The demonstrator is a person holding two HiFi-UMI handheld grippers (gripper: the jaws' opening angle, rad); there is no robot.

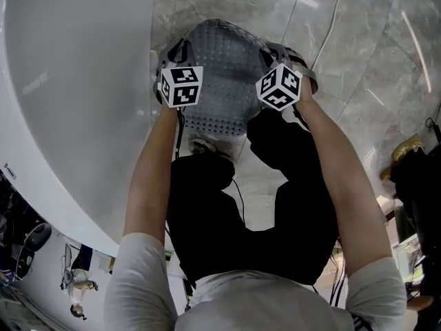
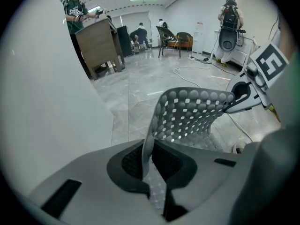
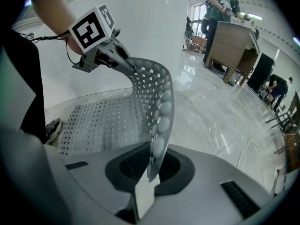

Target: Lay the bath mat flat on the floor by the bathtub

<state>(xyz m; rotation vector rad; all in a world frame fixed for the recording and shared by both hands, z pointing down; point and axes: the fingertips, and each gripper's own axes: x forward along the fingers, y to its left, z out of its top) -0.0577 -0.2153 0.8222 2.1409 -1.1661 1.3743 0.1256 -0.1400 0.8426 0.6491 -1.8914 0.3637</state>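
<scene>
A grey perforated bath mat [image 1: 222, 61] hangs between my two grippers over the marble floor, beside the white bathtub [image 1: 76, 95]. Its near part lies on the floor [image 3: 101, 118] while the far edge curves up. My left gripper [image 1: 172, 67] is shut on the mat's left corner [image 2: 147, 146]. My right gripper [image 1: 293, 71] is shut on the right corner [image 3: 157, 149]. In the left gripper view the mat [image 2: 192, 111] arches across to the right gripper [image 2: 243, 95]. The right gripper view shows it reaching the left gripper [image 3: 105, 55].
The tub wall [image 2: 51, 107] stands close on the left of the mat. A shoe [image 1: 207, 145] rests at the mat's near edge. Cables [image 2: 197, 71] trail over the floor farther off. A wooden cabinet [image 3: 234, 50], chairs and people stand in the background.
</scene>
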